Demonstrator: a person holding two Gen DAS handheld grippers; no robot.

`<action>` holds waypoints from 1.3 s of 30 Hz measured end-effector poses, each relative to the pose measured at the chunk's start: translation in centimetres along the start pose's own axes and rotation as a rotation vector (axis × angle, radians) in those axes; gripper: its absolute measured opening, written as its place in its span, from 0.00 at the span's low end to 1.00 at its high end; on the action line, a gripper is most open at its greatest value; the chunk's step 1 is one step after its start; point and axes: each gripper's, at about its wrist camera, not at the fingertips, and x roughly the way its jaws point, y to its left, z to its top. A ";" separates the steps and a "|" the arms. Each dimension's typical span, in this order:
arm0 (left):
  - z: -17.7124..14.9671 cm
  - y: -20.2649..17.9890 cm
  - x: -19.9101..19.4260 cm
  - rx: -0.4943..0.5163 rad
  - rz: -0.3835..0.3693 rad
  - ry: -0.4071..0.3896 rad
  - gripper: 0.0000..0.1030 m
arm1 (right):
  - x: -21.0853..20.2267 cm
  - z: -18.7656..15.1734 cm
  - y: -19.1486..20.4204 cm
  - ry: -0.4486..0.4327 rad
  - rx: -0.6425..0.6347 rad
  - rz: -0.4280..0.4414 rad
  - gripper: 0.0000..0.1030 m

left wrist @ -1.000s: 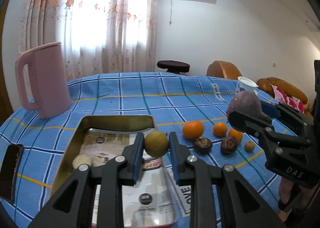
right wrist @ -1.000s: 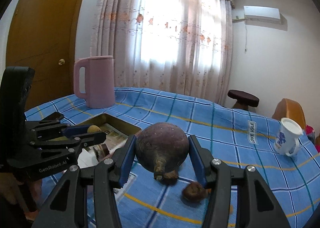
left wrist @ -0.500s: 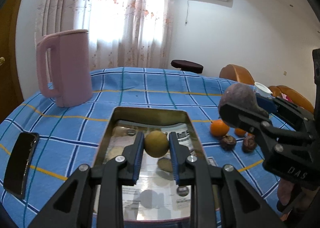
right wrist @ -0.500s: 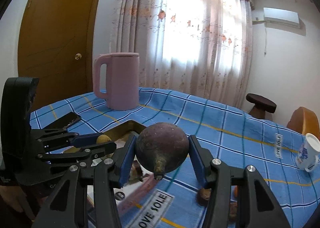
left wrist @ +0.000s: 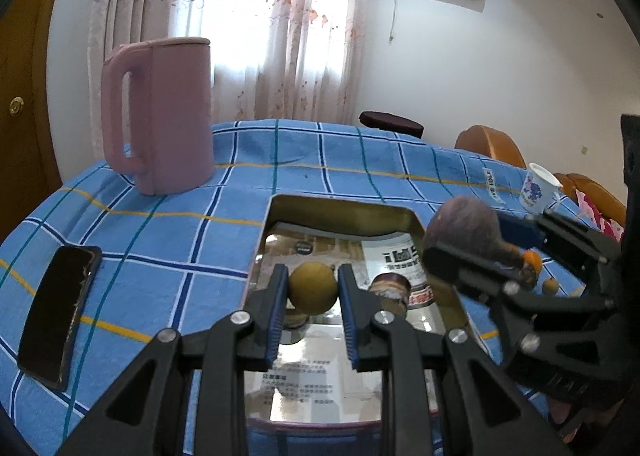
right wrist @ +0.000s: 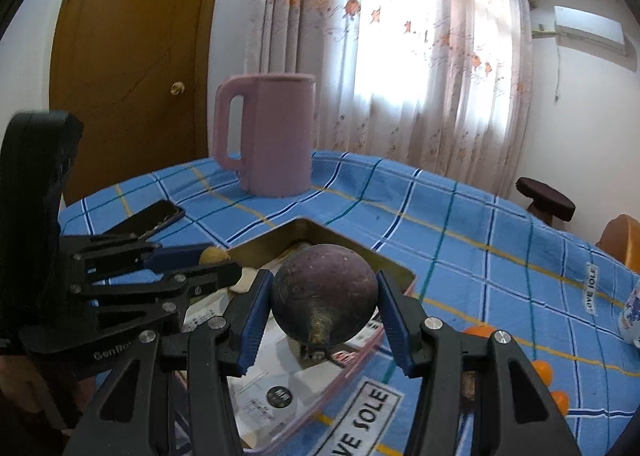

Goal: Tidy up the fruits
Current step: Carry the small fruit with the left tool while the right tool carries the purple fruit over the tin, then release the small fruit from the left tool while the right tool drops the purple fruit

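Holding fruit over the tray (left wrist: 416,221): left gripper (left wrist: 313,288) clamped on a yellow-brown fruit (left wrist: 312,287), right gripper (right wrist: 324,300) clamped on a purple fruit (right wrist: 325,288), stem toward the camera. Tray is gold-walled, lined with printed paper, text unreadable; a few small fruits inside. Desk cloth label reads "SOLE" (right wrist: 362,422). Oranges (right wrist: 544,372) sit on the desk right of the tray. Pink jug (left wrist: 160,112) and phone (left wrist: 60,312) lie left. Both grippers angle slightly down, side by side.
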 end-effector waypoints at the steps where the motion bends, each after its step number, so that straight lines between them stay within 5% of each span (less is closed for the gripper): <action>1: -0.1 0.1 0.0 0.001 0.001 0.003 0.25 | 0.3 -0.2 0.2 0.012 -0.003 0.009 0.52; 23: -1.3 0.6 1.0 0.003 0.025 0.070 0.28 | 2.7 -1.5 1.5 0.136 -0.036 0.111 0.54; 28: -1.0 0.5 -0.3 -0.023 0.021 0.031 0.54 | 0.8 -1.2 1.0 0.077 -0.026 0.080 0.62; 30: -0.7 -0.2 -1.4 -0.016 0.034 -0.014 0.76 | -0.4 -1.2 0.3 0.057 -0.015 0.072 0.63; 39: 0.4 -7.5 -2.1 0.075 -0.113 -0.061 0.87 | -7.3 -4.8 -9.2 0.069 0.125 -0.168 0.63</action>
